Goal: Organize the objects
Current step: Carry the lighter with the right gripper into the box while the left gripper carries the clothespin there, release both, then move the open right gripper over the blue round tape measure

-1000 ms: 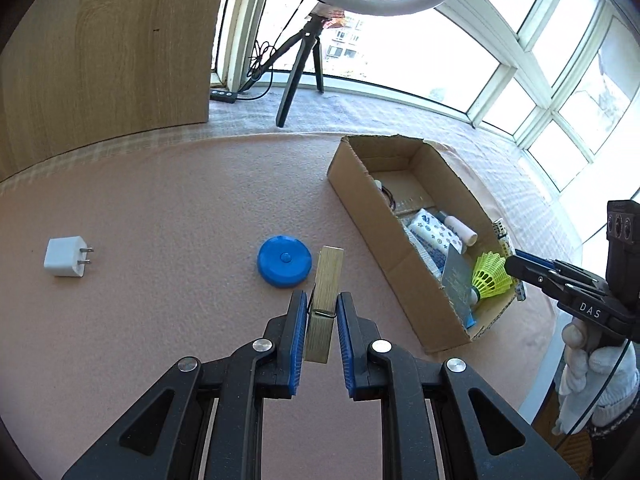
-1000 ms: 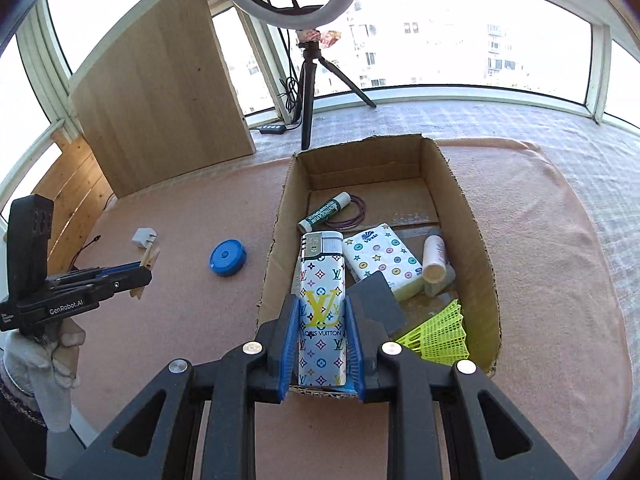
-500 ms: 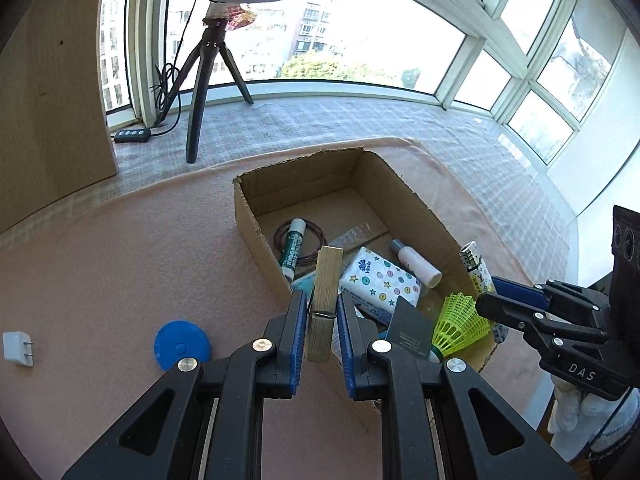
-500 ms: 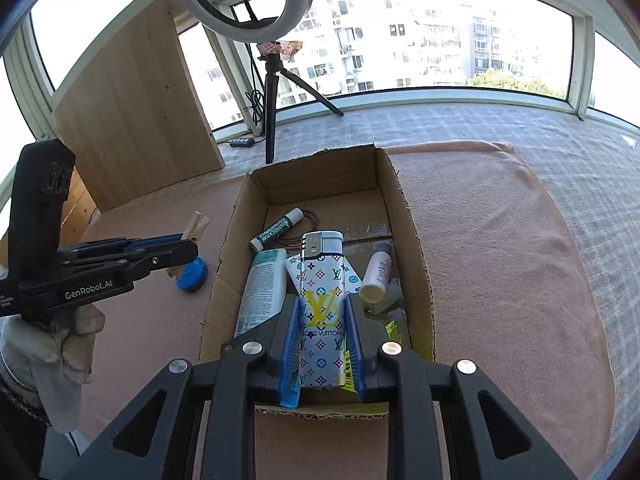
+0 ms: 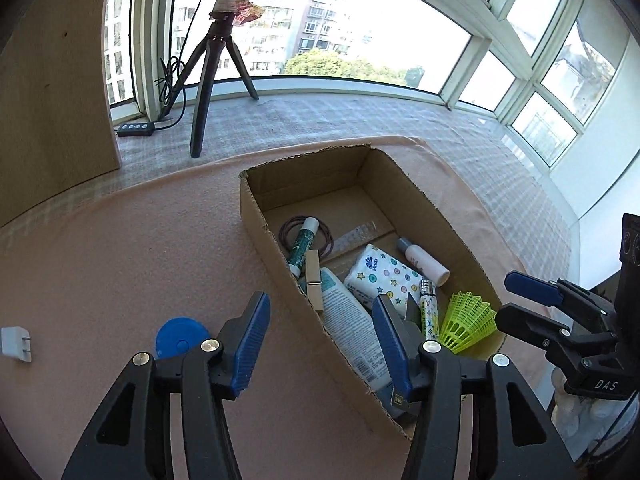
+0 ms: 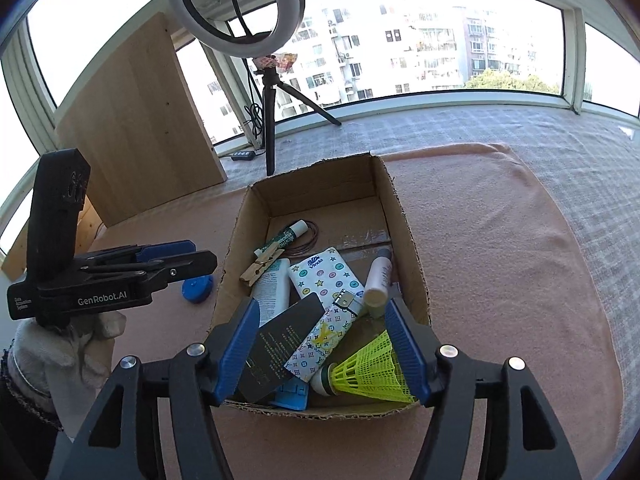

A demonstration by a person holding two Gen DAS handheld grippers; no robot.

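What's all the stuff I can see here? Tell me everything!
box: 1, brown cardboard, on the pink mat
clothespin: 1, wooden, in the box
lighter: 1, white patterned, in the box
tissue pack: 1, white with stars, in the box
shuttlecock: 1, yellow-green, box's near corner
small bottle: 1, white, in the box
tube: 1, white, in the box
lip balm: 1, green-white, on a hair tie
black card: 1, in the box
disc: 1, blue, on the mat
plug: 1, white, on the mat
ring light: 1, white, on a black tripod
board: 1, wooden, leaning by the window
left gripper: opening, holds nothing
right gripper: opening, holds nothing
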